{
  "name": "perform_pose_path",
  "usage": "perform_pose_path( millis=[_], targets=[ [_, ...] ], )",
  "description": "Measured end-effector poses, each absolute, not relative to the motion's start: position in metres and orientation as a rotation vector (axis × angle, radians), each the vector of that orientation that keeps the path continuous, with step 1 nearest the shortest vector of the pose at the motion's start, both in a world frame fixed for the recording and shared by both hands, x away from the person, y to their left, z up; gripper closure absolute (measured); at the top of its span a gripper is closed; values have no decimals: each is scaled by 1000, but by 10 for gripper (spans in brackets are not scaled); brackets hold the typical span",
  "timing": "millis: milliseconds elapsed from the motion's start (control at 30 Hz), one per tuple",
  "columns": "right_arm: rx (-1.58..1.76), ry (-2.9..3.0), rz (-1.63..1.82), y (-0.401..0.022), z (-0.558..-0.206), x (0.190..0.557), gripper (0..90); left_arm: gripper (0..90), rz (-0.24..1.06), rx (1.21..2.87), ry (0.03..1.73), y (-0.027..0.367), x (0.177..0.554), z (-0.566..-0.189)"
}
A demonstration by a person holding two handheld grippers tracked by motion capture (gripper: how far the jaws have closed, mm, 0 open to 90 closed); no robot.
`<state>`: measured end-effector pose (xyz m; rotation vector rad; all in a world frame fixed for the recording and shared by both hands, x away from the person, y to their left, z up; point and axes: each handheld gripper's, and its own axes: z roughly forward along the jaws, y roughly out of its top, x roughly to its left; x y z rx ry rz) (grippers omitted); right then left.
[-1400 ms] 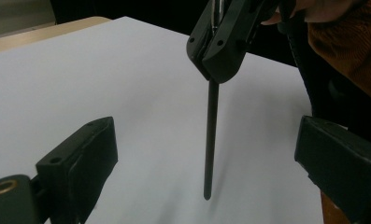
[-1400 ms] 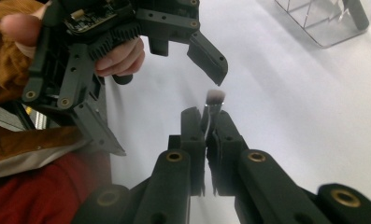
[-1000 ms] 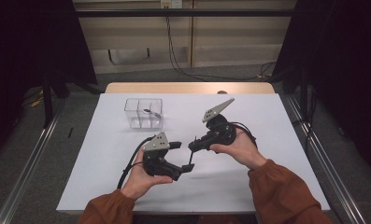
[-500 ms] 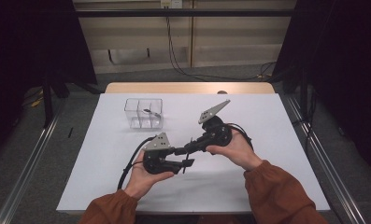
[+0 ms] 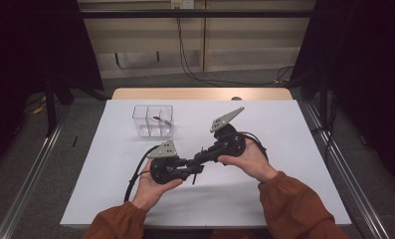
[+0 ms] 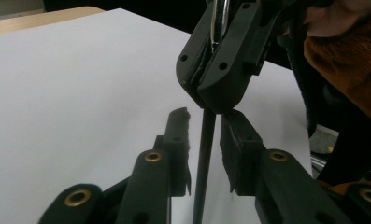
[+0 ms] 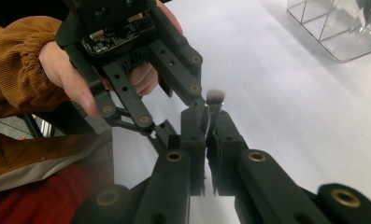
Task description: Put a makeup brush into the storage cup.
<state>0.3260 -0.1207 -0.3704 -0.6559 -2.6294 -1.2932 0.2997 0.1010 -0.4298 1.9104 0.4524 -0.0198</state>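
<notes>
High view showed no readable writing. A clear divided box [image 5: 153, 120] stood on the white table [image 5: 284, 129] beyond the left gripper [image 5: 194, 168]. The right gripper [image 5: 201, 155] clenched a thin black brush [image 6: 203, 158]; the left's jaws had just been closing around its handle, not visibly pressing.

1. The high view looks forward and down from above the person's side; the white table [image 5: 284, 199] sits mid-frame, fairly far off.
2. The left gripper view looks closely along its own jaws, rising from the bottom, at the right gripper [image 6: 216, 100] in the upper centre.
3. The right gripper view, equally near, faces the left gripper [image 7: 174, 119] at upper left.
4. All three share the meeting jaws and table; the clear box [image 5: 153, 120] also shows at the right gripper view's upper right.
</notes>
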Motion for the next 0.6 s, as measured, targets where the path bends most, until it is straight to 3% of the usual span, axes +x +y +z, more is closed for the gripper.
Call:
perform_pose_path(
  millis=[267, 600],
  targets=[
    [-641, -2615, -1308, -119, -372, 325, 860, 847, -41, 1918, 427, 101, 299, -430],
    [-640, -2597, -1343, -121, -375, 325, 853, 852, -35, 1928, 425, 101, 299, -430]
  ],
)
